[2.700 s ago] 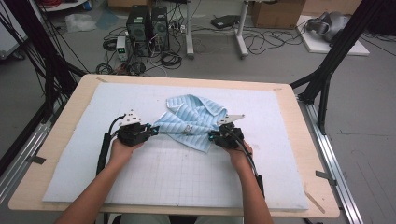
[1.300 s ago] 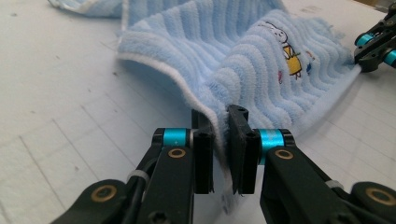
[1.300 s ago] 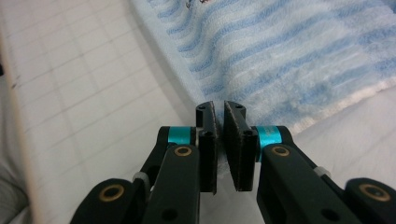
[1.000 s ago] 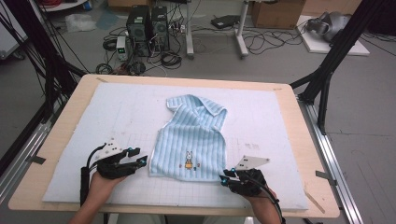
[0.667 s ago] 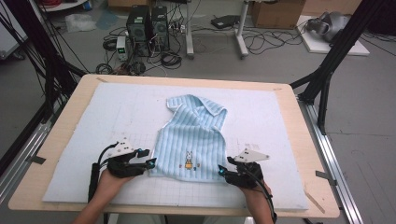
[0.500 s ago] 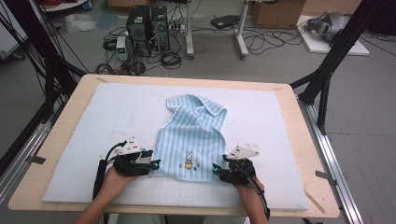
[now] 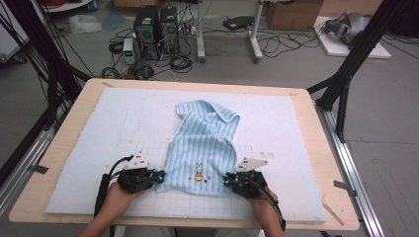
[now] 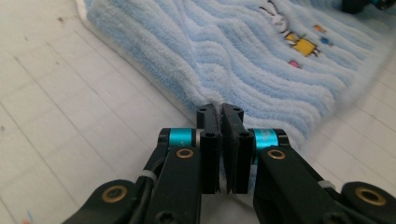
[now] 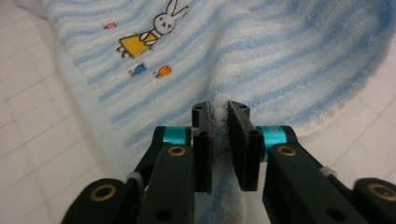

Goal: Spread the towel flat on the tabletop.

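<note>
A light blue striped towel (image 7: 205, 143) with a small bunny picture lies flat on the white gridded mat (image 7: 123, 123), its far end rumpled. My left gripper (image 7: 160, 176) sits at the towel's near left corner. Its jaws have just been closing and now pinch the towel's edge (image 8: 243, 56) at the tips of the left gripper (image 8: 219, 111). My right gripper (image 7: 226, 180) is at the near right corner. The right gripper (image 9: 219, 109) has also just been closing, and a fold of the towel (image 9: 261, 60) is squeezed between its pads.
The mat covers most of a wooden table (image 7: 321, 148). Black frame posts (image 7: 346, 74) rise at both sides. Behind the table, computer towers (image 7: 155, 24) and loose cables lie on the floor.
Both grippers moved inward from the mat's near edge to the towel's near corners and closed on them. Earlier the towel was bunched between them mid-mat; it now lies spread out.
</note>
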The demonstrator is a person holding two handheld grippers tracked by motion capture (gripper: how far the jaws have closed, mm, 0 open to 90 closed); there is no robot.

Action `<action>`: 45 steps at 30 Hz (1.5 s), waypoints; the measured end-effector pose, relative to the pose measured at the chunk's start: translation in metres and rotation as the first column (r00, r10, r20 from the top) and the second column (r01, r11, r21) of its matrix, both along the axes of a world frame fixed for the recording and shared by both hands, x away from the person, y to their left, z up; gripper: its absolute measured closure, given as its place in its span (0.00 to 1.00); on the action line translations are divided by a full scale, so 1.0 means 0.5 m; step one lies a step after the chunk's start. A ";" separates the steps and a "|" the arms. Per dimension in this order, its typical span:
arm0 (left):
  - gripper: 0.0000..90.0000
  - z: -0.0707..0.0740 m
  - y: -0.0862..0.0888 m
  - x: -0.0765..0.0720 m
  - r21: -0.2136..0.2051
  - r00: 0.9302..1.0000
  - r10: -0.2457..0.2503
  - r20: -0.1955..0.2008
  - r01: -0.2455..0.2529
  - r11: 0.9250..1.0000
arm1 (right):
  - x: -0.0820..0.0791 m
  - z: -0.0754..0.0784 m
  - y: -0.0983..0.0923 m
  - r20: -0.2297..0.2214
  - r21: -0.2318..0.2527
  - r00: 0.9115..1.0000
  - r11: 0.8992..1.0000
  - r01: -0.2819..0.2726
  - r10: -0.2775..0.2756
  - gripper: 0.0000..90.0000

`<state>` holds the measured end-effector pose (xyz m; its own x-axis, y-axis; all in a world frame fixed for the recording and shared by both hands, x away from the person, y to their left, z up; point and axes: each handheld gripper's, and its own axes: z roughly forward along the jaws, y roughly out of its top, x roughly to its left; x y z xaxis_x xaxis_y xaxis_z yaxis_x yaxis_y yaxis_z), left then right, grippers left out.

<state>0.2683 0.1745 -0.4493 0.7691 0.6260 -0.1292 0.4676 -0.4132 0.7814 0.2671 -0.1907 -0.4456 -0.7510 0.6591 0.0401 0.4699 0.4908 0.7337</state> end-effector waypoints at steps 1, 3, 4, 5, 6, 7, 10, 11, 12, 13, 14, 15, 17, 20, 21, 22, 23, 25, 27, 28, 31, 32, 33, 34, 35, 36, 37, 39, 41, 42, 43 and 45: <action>0.95 0.000 0.002 -0.010 -0.007 1.000 -0.006 -0.002 0.006 1.000 | -0.004 0.000 -0.004 -0.012 0.007 1.000 1.000 -0.013 0.014 0.90; 0.95 -0.001 0.006 -0.027 -0.012 1.000 -0.024 -0.011 0.024 1.000 | -0.010 0.001 -0.010 -0.029 0.018 0.999 0.999 -0.031 0.032 0.90; 0.95 -0.001 0.007 -0.033 -0.016 0.999 -0.031 -0.016 0.031 0.999 | -0.015 0.002 -0.014 -0.037 0.020 0.998 0.999 -0.042 0.042 0.90; 0.95 -0.001 0.008 -0.040 -0.018 0.999 -0.046 -0.022 0.045 0.999 | -0.017 0.002 -0.016 -0.042 0.022 0.998 0.999 -0.050 0.051 0.90; 0.94 -0.001 0.009 -0.049 -0.020 0.998 -0.064 -0.029 0.063 0.998 | -0.020 0.003 -0.017 -0.047 0.021 0.997 0.998 -0.059 0.060 0.90; 0.94 -0.001 0.010 -0.056 -0.025 0.997 -0.069 -0.034 0.068 0.997 | -0.025 0.005 -0.019 -0.060 0.020 0.995 0.997 -0.073 0.074 0.90; 0.94 -0.001 0.015 -0.075 -0.030 0.995 -0.093 -0.041 0.092 0.995 | -0.035 0.007 -0.024 -0.101 0.032 0.988 0.993 -0.113 0.116 0.88; 0.93 -0.001 0.018 -0.078 -0.030 0.995 -0.096 -0.041 0.095 0.995 | -0.038 0.007 -0.028 -0.132 0.059 0.981 0.989 -0.137 0.144 0.84; 0.92 -0.002 0.021 -0.080 -0.039 0.995 -0.094 -0.041 0.092 0.995 | -0.041 0.007 -0.033 -0.148 0.076 0.975 0.985 -0.157 0.166 0.82; 0.88 -0.002 0.024 -0.078 -0.042 0.995 -0.091 -0.035 0.089 0.995 | -0.045 0.006 -0.037 -0.143 0.083 0.975 0.984 -0.159 0.169 0.79; 0.77 -0.003 0.028 -0.073 -0.051 0.998 -0.062 -0.025 0.060 0.997 | -0.047 0.005 -0.041 -0.143 0.098 0.976 0.983 -0.154 0.167 0.76; 0.67 -0.003 0.032 -0.069 -0.058 0.999 -0.040 -0.021 0.039 0.998 | -0.046 0.005 -0.044 -0.126 0.098 0.981 0.986 -0.136 0.148 0.70; 0.61 -0.002 0.041 -0.056 -0.086 1.000 0.003 -0.007 -0.003 0.996 | -0.041 0.008 -0.045 -0.091 0.122 0.989 0.987 -0.103 0.114 0.60; 0.56 0.003 0.054 -0.032 -0.126 0.999 0.047 0.023 -0.044 0.991 | -0.030 0.018 -0.034 -0.004 0.154 0.999 0.987 -0.042 0.043 0.48; 0.54 0.003 0.057 -0.023 -0.141 0.997 0.067 0.032 -0.062 0.988 | -0.025 0.019 -0.027 0.016 0.143 1.000 0.989 -0.024 0.022 0.44; 0.53 0.005 0.060 -0.014 -0.152 0.996 0.082 0.037 -0.076 0.985 | -0.018 0.020 -0.019 0.026 0.129 1.000 0.992 -0.004 0.001 0.44; 0.53 0.006 0.062 -0.006 -0.162 0.994 0.098 0.038 -0.090 0.983 | -0.010 0.018 -0.010 0.036 0.120 0.999 0.993 0.003 -0.007 0.44; 0.52 0.010 0.065 0.011 -0.167 0.991 0.123 0.044 -0.114 0.979 | 0.008 0.013 0.012 0.058 0.080 0.998 0.997 0.017 -0.022 0.46; 0.52 0.014 0.065 0.026 -0.183 0.988 0.146 0.044 -0.136 0.974 | 0.022 0.005 0.030 0.061 0.035 0.998 0.999 0.033 -0.035 0.51; 0.52 0.017 0.065 0.033 -0.185 0.987 0.155 0.047 -0.144 0.972 | 0.029 0.000 0.038 0.049 0.006 0.998 0.999 0.041 -0.041 0.55; 0.52 0.023 0.063 0.051 -0.190 0.984 0.173 0.050 -0.161 0.969 | 0.035 -0.005 0.043 0.017 0.011 0.999 1.000 0.029 -0.029 0.77; 0.52 0.025 0.063 0.059 -0.190 0.983 0.179 0.049 -0.167 0.968 | 0.033 -0.002 0.040 0.000 0.012 1.000 1.000 0.018 -0.018 0.84; 0.52 0.025 0.063 0.063 -0.196 0.982 0.185 0.045 -0.172 0.965 | 0.030 0.001 0.036 -0.015 0.006 1.000 1.000 -0.009 0.010 0.89; 0.52 0.027 0.063 0.068 -0.203 0.980 0.192 0.043 -0.180 0.962 | 0.027 0.002 0.034 -0.023 0.002 0.999 0.999 -0.032 0.032 0.91; 0.52 0.028 0.063 0.074 -0.213 0.979 0.199 0.038 -0.187 0.959 | 0.023 0.004 0.031 -0.033 -0.004 0.998 0.999 -0.054 0.053 0.92; 0.52 0.030 0.062 0.078 -0.216 0.979 0.202 0.037 -0.190 0.958 | 0.018 0.006 0.027 -0.048 -0.003 0.995 0.997 -0.083 0.083 0.92; 0.52 0.031 0.062 0.083 -0.219 0.978 0.203 0.040 -0.190 0.957 | 0.015 0.007 0.024 -0.058 -0.001 0.993 0.995 -0.104 0.104 0.92; 0.52 0.033 0.058 0.093 -0.221 0.978 0.206 0.035 -0.193 0.956 | 0.004 0.009 0.014 -0.086 0.010 0.984 0.988 -0.152 0.153 0.92; 0.52 0.035 0.054 0.104 -0.222 0.977 0.211 0.037 -0.198 0.955 | -0.004 0.010 0.004 -0.109 0.022 0.976 0.982 -0.188 0.189 0.91; 0.52 0.036 0.052 0.110 -0.220 0.977 0.211 0.039 -0.198 0.955 | -0.008 0.010 -0.003 -0.116 0.024 0.973 0.980 -0.199 0.200 0.91; 0.51 0.037 0.050 0.116 -0.224 0.976 0.215 0.041 -0.201 0.954 | -0.012 0.010 -0.010 -0.122 0.029 0.970 0.978 -0.207 0.209 0.90; 0.50 0.039 0.046 0.128 -0.235 0.973 0.226 0.041 -0.210 0.949 | -0.015 0.011 -0.022 -0.133 0.042 0.966 0.975 -0.218 0.222 0.84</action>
<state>0.3325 0.1974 -0.4300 0.6289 0.7392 -0.2410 0.4703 -0.1149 0.8750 0.2597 -0.2019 -0.4399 -0.8637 0.4755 0.1670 0.4486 0.5743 0.6848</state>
